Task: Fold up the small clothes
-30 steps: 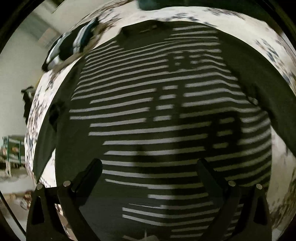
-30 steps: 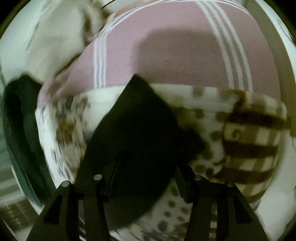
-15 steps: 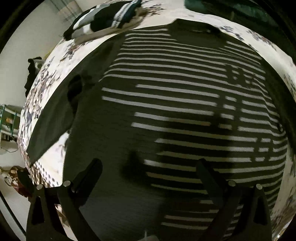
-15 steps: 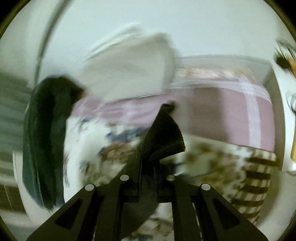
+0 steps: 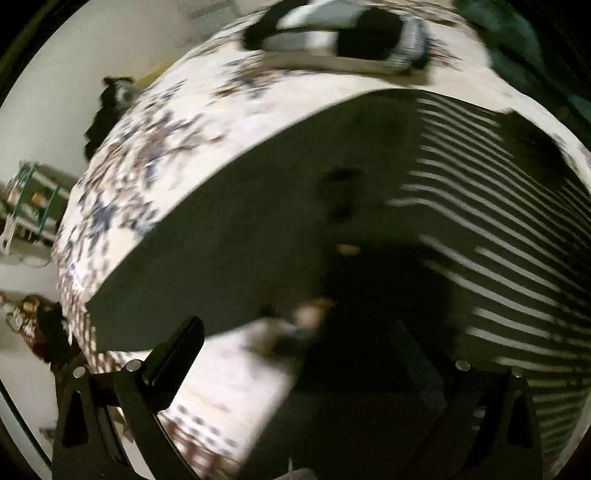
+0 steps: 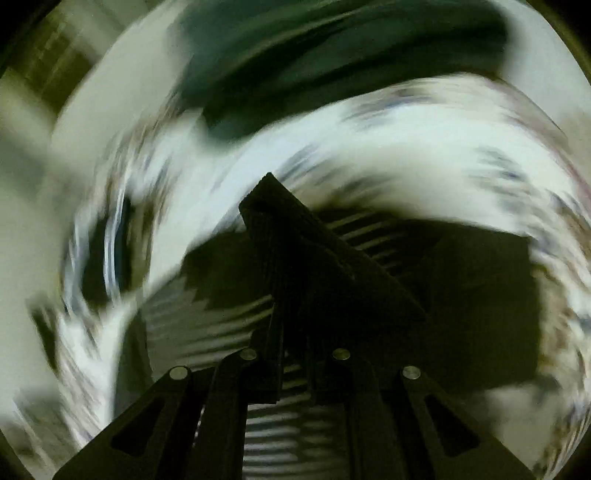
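A dark sweater with white stripes (image 5: 498,236) lies flat on a flower-patterned bedspread (image 5: 155,155); its plain dark sleeve (image 5: 240,236) stretches out to the left. My left gripper (image 5: 314,373) is open and empty, low over the sleeve's lower edge. My right gripper (image 6: 295,362) is shut on a dark piece of the sweater, a sleeve end (image 6: 295,243) that sticks up between the fingers. Below it the striped body (image 6: 207,321) shows. The right wrist view is heavily blurred.
A folded black and white garment (image 5: 332,33) lies at the far side of the bed. A dark green cloth (image 6: 332,48) lies beyond the sweater, also seen in the left wrist view (image 5: 535,48). A shelf (image 5: 26,206) stands left of the bed.
My right gripper closed on the dark sleeve end and swung it over the striped body. My left gripper has moved left, from over the stripes to the plain sleeve.
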Motion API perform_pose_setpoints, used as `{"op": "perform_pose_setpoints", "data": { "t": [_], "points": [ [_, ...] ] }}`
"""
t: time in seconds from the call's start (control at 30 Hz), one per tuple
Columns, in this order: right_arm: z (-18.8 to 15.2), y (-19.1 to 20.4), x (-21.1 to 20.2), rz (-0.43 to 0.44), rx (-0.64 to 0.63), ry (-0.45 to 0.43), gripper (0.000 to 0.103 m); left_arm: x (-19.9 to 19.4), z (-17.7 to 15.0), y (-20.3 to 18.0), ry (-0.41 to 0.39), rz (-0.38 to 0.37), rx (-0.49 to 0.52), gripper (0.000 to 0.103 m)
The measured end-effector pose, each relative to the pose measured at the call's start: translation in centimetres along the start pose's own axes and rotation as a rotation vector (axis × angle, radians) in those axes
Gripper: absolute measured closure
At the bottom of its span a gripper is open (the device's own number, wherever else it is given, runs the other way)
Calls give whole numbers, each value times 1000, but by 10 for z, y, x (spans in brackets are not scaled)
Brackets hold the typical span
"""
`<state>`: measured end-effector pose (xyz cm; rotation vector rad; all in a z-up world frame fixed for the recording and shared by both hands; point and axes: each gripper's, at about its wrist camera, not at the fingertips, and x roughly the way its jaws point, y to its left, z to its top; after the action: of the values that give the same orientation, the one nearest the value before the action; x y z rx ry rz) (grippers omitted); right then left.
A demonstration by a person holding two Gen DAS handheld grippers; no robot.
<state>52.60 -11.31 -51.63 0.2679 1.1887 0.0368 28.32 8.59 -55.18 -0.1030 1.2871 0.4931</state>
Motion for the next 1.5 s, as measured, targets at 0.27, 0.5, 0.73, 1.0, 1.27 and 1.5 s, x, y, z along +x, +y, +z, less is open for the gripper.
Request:
{"op": "perform_pose_setpoints", "data": {
  "t": [0.27,0.5,0.73,1.0,1.27,1.5],
  "points": [
    [-84,206,103,-58,-462,158,93,38,3,77,28,53,-112,0],
    [-89,145,63,139,-197,311,43,37,-10,148,81,9,-279,0],
    [-118,69,10,93,8,338,35,44,-57,264,169,-88,-636,0],
    [-130,23,32,-3,93,429,35,116,-93,333,225,-191,-900,12],
    [-153,60,43,-27,-21,444,35,82,-44,338,30,-150,-828,97],
    [-164,78,39,-32,-77,432,35,66,-3,392,-126,-148,-895,97]
  ]
}}
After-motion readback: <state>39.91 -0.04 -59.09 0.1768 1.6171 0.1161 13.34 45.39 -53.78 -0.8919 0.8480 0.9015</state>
